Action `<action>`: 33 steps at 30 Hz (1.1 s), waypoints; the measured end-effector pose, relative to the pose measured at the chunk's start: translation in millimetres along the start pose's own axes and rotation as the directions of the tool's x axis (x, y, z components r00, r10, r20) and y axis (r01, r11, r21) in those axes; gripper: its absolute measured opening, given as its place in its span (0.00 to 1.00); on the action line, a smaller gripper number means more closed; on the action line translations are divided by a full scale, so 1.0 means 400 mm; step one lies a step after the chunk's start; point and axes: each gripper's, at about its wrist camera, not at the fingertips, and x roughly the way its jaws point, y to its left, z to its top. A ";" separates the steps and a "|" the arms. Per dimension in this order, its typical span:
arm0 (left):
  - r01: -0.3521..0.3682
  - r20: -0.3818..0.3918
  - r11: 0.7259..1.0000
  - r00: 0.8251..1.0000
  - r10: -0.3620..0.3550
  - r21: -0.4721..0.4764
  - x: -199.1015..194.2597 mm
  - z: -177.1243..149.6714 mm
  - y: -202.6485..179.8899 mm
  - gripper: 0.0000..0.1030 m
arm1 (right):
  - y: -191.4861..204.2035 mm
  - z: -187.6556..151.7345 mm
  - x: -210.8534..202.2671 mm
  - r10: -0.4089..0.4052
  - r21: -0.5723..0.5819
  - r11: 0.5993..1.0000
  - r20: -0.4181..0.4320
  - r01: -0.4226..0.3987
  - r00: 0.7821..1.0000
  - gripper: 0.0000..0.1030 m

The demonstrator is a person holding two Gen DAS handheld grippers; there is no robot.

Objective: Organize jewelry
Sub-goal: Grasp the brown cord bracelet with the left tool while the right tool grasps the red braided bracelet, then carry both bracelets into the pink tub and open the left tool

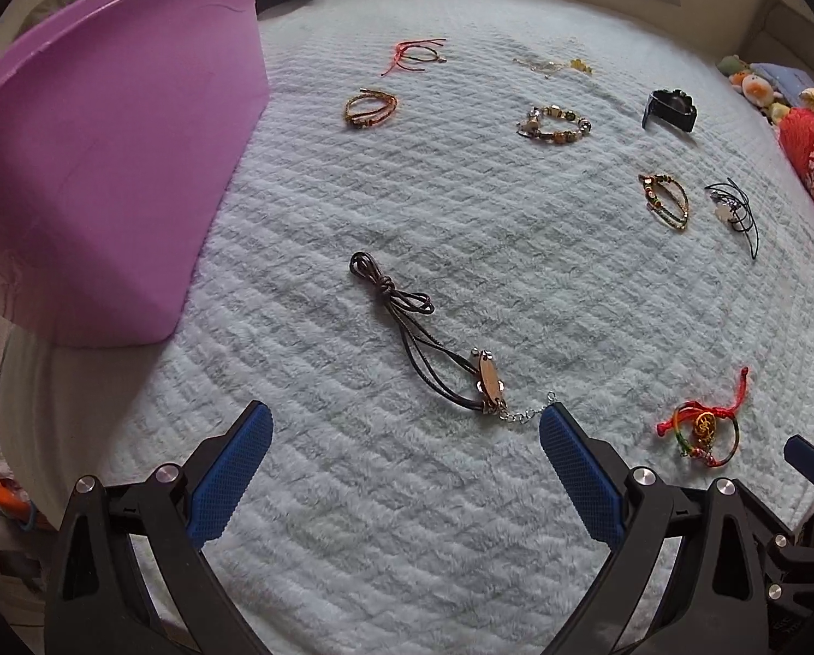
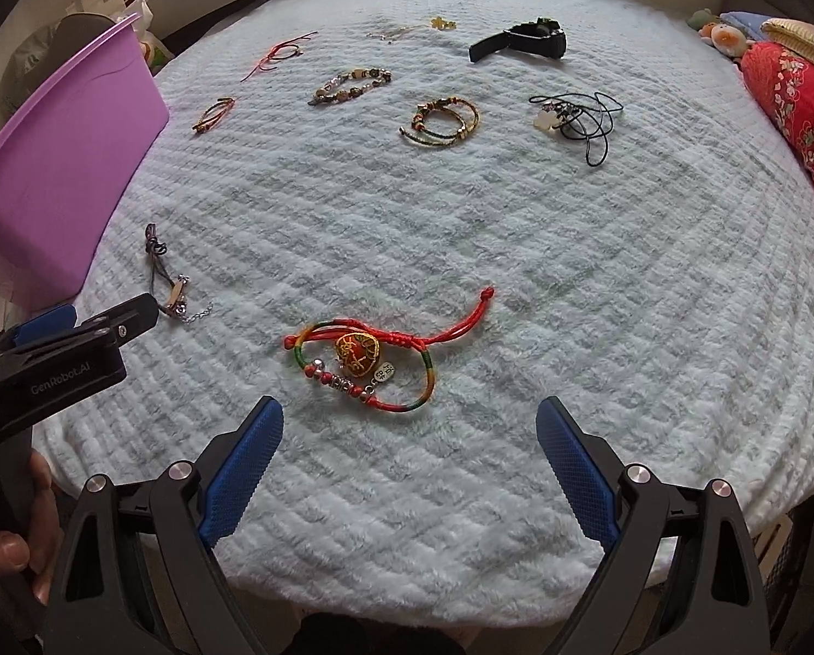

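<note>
1. By my reading the task has barely begun: nine pieces lie scattered on the pale blue quilted fleece blanket (image 1: pixel 407 518), and no view looks inside the purple plastic tub (image 1: pixel 106 164), so whether anything is already in it cannot be told.
2. The left gripper (image 1: pixel 407 469) has its blue ribbed fingers (image 1: pixel 232 475) spread wide and holding nothing. The dark brown leather cord bracelet with an oval metal plate (image 1: pixel 434 344) lies just ahead of the fingers; its silver chain tail touches or nearly touches the right fingertip. The tub stands ahead and to the left of the left finger.
3. The right gripper (image 2: pixel 409 469) is likewise spread wide and empty. The red and rainbow woven cord bracelet with a red-and-gold heart charm (image 2: pixel 363 360) lies just beyond the fingertips, nearer the left one.
4. Well ahead of both pairs of fingers, untouched, lie a thin red string bracelet (image 1: pixel 415 54), a gold-brown wrapped bangle (image 1: pixel 368 108), a beaded stone bracelet (image 1: pixel 554 123), a fine chain with a yellow charm (image 1: pixel 554 65), a black wristwatch (image 1: pixel 671 109), a green-and-gold beaded bangle (image 1: pixel 666 199) and a black cord necklace with a white pendant (image 1: pixel 734 213).
5. Both grippers are pitched down toward the blanket, side by side; a hand (image 2: pixel 35 524) grips the left tool's handle.
</note>
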 end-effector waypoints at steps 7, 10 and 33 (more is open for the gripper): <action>0.006 0.026 1.000 1.000 -0.007 0.011 0.062 -0.010 -0.011 0.94 | 0.023 -0.005 0.054 -0.062 -0.029 0.998 0.062 0.064 0.996 0.88; 0.002 0.028 1.000 1.000 -0.002 0.021 0.083 -0.013 -0.017 0.94 | 0.027 -0.002 0.073 -0.067 -0.041 0.997 0.076 0.070 0.995 0.87; 0.046 0.071 0.999 0.996 -0.046 0.010 0.057 -0.011 -0.068 0.09 | 0.041 0.030 0.071 -0.005 -0.073 0.997 0.097 0.012 0.995 0.18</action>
